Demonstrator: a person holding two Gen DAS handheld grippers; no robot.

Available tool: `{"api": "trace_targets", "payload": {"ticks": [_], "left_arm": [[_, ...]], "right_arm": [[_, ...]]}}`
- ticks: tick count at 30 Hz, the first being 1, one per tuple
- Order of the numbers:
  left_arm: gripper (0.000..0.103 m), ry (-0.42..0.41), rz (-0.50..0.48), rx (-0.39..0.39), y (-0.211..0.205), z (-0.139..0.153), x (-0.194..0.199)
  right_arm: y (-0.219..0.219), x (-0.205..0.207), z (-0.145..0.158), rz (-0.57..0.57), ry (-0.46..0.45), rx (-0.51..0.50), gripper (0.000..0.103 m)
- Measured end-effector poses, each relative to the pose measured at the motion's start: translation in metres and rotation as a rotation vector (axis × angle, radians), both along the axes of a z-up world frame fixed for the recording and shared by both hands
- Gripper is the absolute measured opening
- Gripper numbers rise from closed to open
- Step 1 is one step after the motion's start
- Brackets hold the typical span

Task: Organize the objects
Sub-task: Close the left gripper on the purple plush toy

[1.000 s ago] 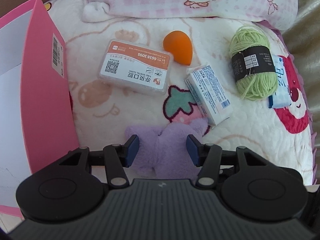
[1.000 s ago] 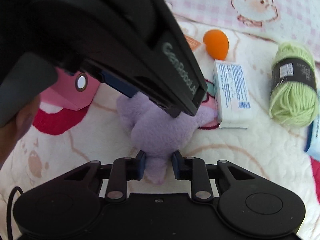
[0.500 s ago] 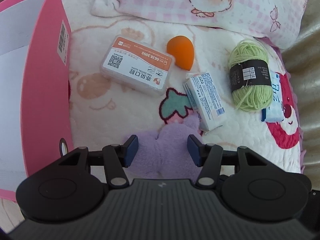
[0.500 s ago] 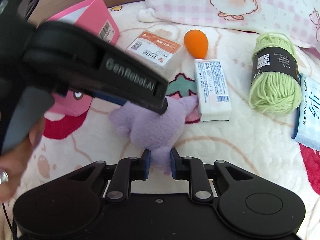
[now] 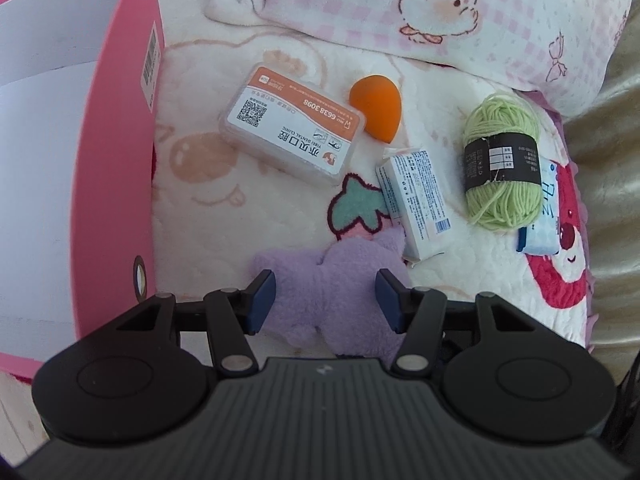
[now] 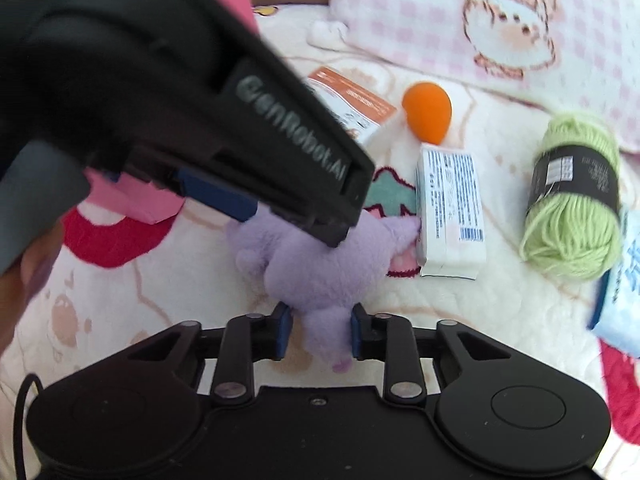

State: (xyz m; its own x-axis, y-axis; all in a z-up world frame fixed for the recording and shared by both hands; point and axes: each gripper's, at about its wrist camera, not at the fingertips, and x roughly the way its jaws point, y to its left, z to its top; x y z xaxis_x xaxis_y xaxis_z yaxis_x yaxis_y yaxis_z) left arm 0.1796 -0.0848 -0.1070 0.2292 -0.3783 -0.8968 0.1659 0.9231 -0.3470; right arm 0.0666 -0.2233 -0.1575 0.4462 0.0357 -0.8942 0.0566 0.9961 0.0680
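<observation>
Right gripper (image 6: 318, 334) jaws clenched on purple plush toy (image 6: 320, 264) limb; left gripper (image 5: 325, 300) jaws released, straddling plush body. Lift gently toward pink box (image 5: 116, 184) left of jaws.

Cartoon blanket (image 5: 248, 216) (yarn (image 5: 500, 168), plush (image 5: 332, 280))

cream quilted bed blanket (image 5: 248, 216) with cartoon prints, strawberry print (image 5: 354, 208), red bear print (image 5: 560, 264), pink checked pillow (image 5: 460, 12) at far edge, beige fabric (image 5: 612, 168) on right
</observation>
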Motion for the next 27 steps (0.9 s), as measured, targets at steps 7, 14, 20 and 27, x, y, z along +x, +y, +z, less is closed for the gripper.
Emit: {"api": "trace_targets", "payload": {"ticks": [7,14,20,27], "left_arm": [[0.054,0.030,-0.022,-0.041,-0.004,-0.003,-0.011],[0.057,0.041,-0.002,-0.038,-0.002,-0.008,-0.017],[0.059,0.044,0.037,-0.021,0.011,-0.011,-0.021],[0.053,0.074,0.077,-0.072,0.013,-0.024,-0.021]], "right_arm": [[-0.011,-0.015,0.007,-0.042,0.050,0.030,0.018],[-0.020,-0.020,0.002,-0.062,0.062,0.012,0.066],[-0.015,-0.019,0.005,-0.030,0.035,0.010,0.068],[-0.022,-0.007,-0.010,-0.083,0.073,0.078,0.056]]}}
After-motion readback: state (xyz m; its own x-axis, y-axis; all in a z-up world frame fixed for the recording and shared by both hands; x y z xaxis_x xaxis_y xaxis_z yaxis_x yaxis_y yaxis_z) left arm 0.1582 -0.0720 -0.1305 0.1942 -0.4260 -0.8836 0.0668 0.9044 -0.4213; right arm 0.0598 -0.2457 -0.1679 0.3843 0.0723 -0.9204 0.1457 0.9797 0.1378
